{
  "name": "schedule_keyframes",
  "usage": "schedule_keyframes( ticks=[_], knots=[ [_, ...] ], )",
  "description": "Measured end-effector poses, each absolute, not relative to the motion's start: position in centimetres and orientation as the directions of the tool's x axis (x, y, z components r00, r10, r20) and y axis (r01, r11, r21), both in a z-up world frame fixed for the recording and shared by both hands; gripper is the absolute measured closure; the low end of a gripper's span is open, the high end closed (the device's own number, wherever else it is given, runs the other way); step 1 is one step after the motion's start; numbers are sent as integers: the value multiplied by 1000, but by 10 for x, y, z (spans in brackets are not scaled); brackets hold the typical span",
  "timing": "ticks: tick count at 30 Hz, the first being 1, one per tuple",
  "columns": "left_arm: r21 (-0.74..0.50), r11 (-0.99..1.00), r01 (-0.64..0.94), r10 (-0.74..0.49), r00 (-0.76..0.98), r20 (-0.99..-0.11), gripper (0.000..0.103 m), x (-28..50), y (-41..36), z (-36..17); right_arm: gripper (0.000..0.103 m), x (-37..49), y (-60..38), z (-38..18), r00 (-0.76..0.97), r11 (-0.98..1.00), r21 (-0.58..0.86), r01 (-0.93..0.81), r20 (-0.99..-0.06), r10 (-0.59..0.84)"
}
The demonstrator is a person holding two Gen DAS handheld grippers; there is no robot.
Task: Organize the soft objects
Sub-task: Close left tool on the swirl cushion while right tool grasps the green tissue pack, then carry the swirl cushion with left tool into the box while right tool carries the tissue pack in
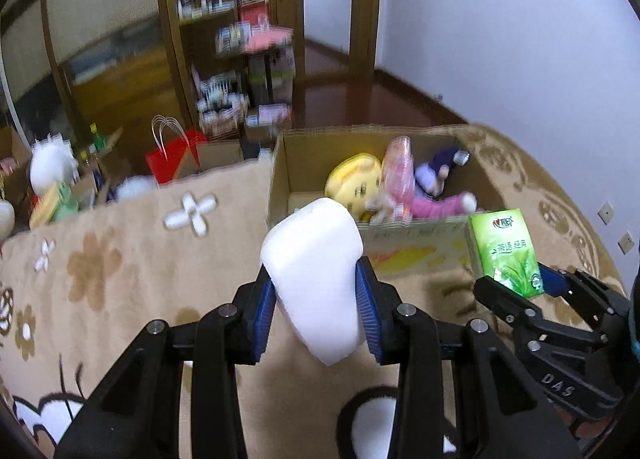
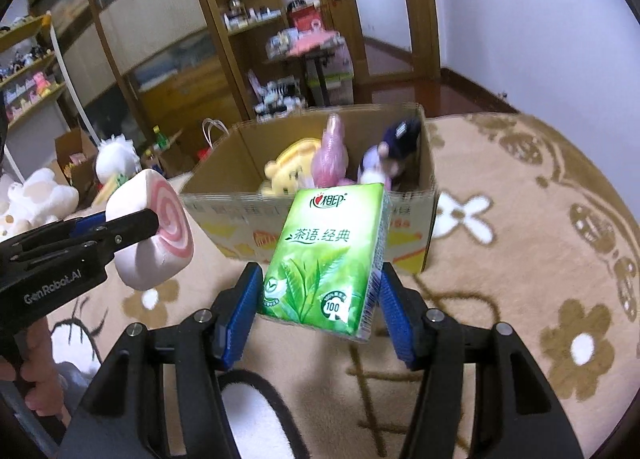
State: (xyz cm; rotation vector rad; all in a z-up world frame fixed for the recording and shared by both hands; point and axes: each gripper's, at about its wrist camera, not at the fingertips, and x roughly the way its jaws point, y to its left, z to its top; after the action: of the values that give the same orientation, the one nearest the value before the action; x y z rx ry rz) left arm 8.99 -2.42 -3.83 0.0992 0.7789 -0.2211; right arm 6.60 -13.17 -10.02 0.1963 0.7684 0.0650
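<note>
Left gripper (image 1: 316, 299) and right gripper (image 2: 320, 299) each clamped, raised.

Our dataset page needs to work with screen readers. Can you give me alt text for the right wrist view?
The right hand-held gripper holds a green tissue pack above a beige flowered rug, in front of an open cardboard box containing plush toys. At left, the left hand-held gripper holds a pink-swirl marshmallow toy.

Behind the box (image 1: 320, 163), your shelf items (image 1: 248, 39) blur beyond reading. Inside the box, the yellow toy (image 1: 354, 179) is partly hidden by your roll (image 1: 316, 279), and the doll (image 2: 390, 157) by your tissue pack (image 2: 328, 255).
</note>
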Motion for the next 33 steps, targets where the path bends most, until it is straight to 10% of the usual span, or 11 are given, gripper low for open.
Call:
schedule_keyframes(
  ticks=[33],
  knots=[
    [81, 976, 205, -149, 884, -444, 66, 106, -25, 3, 42, 81, -142, -28, 875, 991, 128, 30, -483, 35]
  ],
)
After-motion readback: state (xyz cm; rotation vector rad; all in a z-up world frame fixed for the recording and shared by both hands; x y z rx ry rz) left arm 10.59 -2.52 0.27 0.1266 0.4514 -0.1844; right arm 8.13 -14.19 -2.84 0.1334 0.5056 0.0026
